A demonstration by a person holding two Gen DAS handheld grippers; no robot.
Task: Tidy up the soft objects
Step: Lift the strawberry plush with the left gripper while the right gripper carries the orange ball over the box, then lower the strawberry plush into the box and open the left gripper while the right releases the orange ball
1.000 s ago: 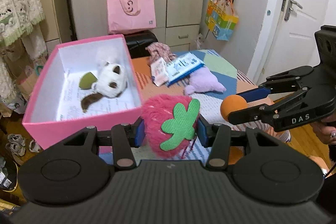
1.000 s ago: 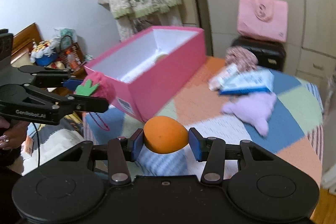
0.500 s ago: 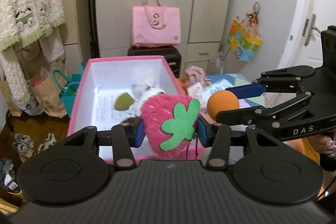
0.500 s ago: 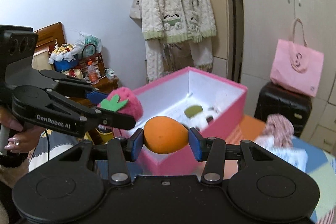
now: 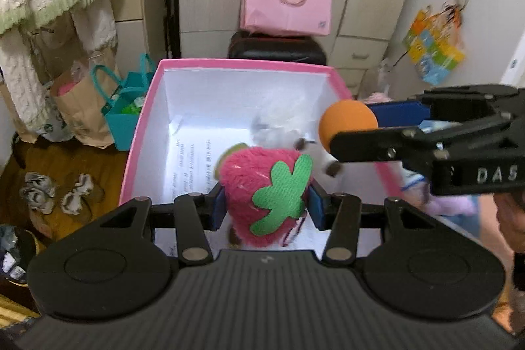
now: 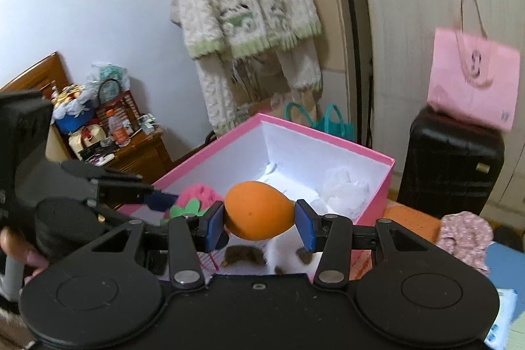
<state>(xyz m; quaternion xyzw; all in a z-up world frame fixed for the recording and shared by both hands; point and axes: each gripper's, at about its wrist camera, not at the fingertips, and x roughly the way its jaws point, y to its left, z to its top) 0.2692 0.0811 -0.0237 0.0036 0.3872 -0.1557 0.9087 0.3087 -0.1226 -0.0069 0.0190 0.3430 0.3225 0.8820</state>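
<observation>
My left gripper [image 5: 267,207] is shut on a fuzzy pink strawberry plush [image 5: 262,186] with a green leaf, held above the near end of the open pink box [image 5: 139,133]. My right gripper [image 6: 259,218] is shut on an orange sponge ball [image 6: 259,210], held above the same pink box [image 6: 377,186]. In the left wrist view the right gripper [image 5: 370,128] and ball [image 5: 347,123] hang over the box's right wall. A white and brown plush [image 5: 295,136] lies inside the box, partly hidden. The strawberry also shows in the right wrist view [image 6: 197,197].
A black suitcase [image 6: 449,166] with a pink bag [image 6: 472,81] stands behind the box. A pink floral cloth [image 6: 466,235] lies on the patchwork surface at right. Paper and teal bags [image 5: 121,107], shoes [image 5: 49,192] and a hanging cardigan [image 6: 242,9] are at left.
Both grippers have moved forward over the pink box, carrying the strawberry and the orange ball. The views now tilt down into the box. Both stay shut.
</observation>
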